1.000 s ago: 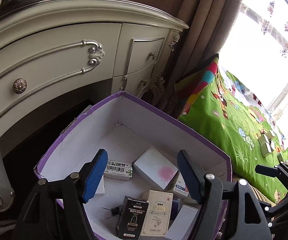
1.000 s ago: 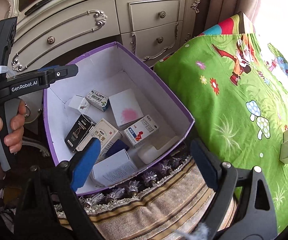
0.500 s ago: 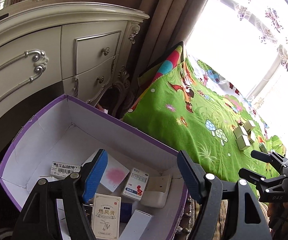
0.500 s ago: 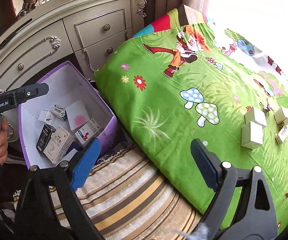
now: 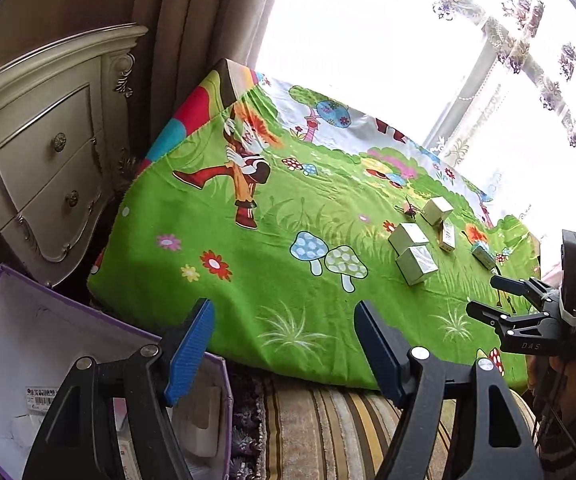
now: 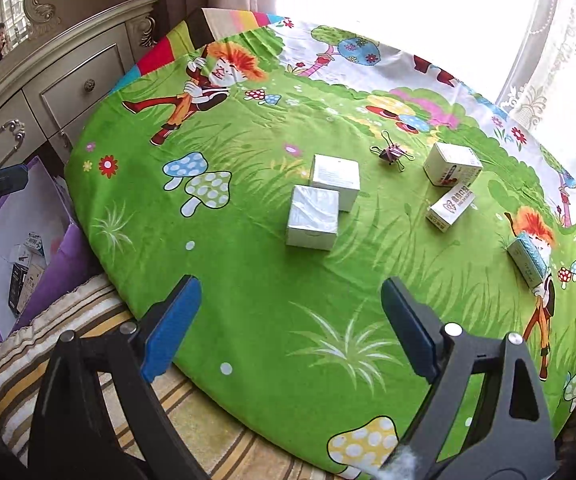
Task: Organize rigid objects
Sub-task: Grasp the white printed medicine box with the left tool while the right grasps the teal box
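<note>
Several small cartons lie on a green cartoon cloth (image 6: 247, 264): two white cubes (image 6: 314, 216) (image 6: 335, 179) touching each other, a box (image 6: 452, 164), a slim carton (image 6: 450, 208) and a blue-topped one (image 6: 530, 262). A binder clip (image 6: 392, 155) lies beyond them. The cubes also show in the left wrist view (image 5: 416, 263). A purple box (image 5: 15, 364) holding several cartons stands at lower left, seen again in the right wrist view (image 6: 47, 264). My left gripper (image 5: 283, 348) is open and empty over the cloth's near edge. My right gripper (image 6: 288, 320) is open and empty, short of the cubes.
A cream dresser (image 5: 39, 152) with drawers stands left of the cloth, curtains (image 5: 191, 20) and a bright window behind. A striped mat (image 5: 328, 428) lies under the cloth's near edge. The right gripper also shows at the right of the left wrist view (image 5: 500, 300).
Both grippers have swung right, away from the purple box and toward the cloth with the cartons. Both stay open and empty.
</note>
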Demonstrator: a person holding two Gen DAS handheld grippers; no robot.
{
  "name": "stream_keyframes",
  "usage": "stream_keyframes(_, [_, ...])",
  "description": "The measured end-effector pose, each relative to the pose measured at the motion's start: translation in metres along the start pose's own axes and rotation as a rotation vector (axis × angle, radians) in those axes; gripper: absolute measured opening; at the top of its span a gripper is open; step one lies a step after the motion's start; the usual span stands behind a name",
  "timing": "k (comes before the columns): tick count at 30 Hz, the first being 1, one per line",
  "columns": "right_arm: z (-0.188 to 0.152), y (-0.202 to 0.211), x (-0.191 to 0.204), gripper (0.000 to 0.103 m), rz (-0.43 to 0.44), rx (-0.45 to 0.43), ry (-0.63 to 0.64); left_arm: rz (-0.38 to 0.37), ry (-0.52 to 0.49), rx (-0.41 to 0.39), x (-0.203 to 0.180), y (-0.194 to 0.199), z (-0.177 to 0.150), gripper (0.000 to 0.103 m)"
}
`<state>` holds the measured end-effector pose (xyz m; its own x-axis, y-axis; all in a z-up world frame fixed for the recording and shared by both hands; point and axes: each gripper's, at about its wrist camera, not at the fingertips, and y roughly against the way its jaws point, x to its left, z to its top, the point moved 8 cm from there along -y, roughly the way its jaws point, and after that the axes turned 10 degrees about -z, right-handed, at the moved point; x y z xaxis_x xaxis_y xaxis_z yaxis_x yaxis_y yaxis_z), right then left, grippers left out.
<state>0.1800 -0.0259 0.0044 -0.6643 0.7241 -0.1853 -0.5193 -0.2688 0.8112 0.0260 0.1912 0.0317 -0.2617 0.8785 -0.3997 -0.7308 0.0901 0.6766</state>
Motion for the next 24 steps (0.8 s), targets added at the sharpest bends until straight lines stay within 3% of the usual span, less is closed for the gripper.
stream_keyframes(8, [-0.018,-0.023,-0.101,0.093,-0.1,0.038,-0.065,-0.077,-0.194,0.085,-0.081,-0.062,0.03,0.072])
stream_keyframes(13, [-0.028,-0.039,-0.152,0.093,-0.109,0.074,-0.122,-0.121,-0.31,0.14,-0.132,-0.102,0.045,0.072])
stream_keyframes(21, [-0.029,-0.067,-0.211,0.093,-0.192,0.081,-0.048,-0.181,-0.505,0.226,-0.206,-0.169,0.075,0.072])
stream_keyframes(24, [-0.03,-0.08,-0.226,0.093,-0.182,0.088,-0.02,-0.209,-0.553,0.262,-0.227,-0.198,0.086,0.072])
